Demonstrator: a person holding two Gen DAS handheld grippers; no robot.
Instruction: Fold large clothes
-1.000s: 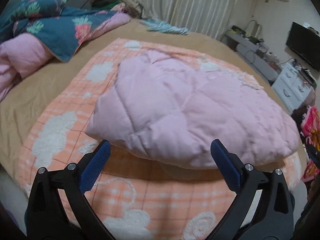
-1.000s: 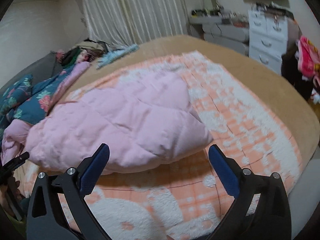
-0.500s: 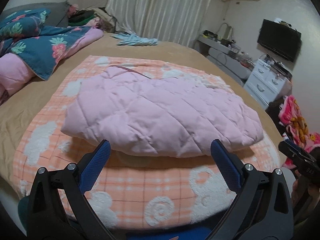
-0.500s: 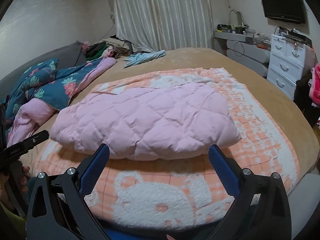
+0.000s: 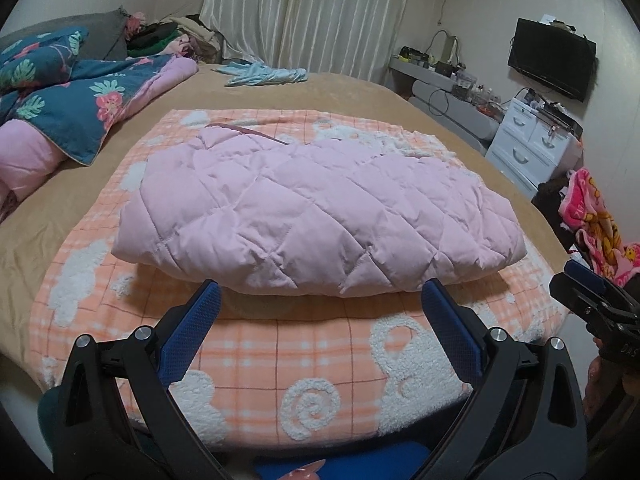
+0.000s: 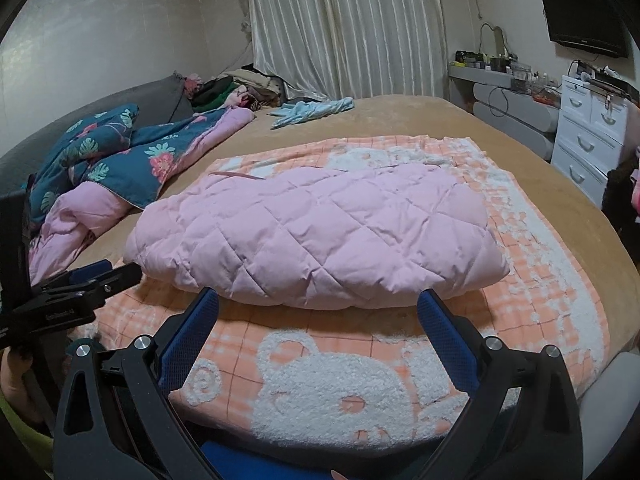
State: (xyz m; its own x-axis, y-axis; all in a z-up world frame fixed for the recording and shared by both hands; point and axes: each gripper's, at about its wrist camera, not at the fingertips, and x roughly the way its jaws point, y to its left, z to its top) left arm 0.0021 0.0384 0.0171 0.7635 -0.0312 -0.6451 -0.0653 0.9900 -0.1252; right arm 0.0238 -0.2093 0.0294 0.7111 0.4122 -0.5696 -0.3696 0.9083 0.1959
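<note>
Pink quilted jacket (image 5: 312, 208) sits folded into a puffy bundle in the middle of the frame, lying on the orange checked bear blanket (image 5: 280, 360) that covers the near part of the tan bed (image 5: 352, 92). The left gripper (image 5: 320, 304) hangs at the bottom of the left wrist view, blue-padded fingers (image 5: 192, 328) spread wide, nothing between them, just short of the jacket's near edge. Same story on the other side: the right gripper (image 6: 318, 308) is splayed wide and empty at the bottom of the right wrist view, tips close to the jacket's front fold without touching it. Upper left, a dark floral duvet (image 5: 80, 96) with pink lining is heaped on the bed; a light blue garment (image 5: 264, 74) lies near the curtains (image 5: 312, 12). At right, a white chest of drawers (image 5: 532, 140), all drawers closed, contents unseen, with small clutter on top.
</note>
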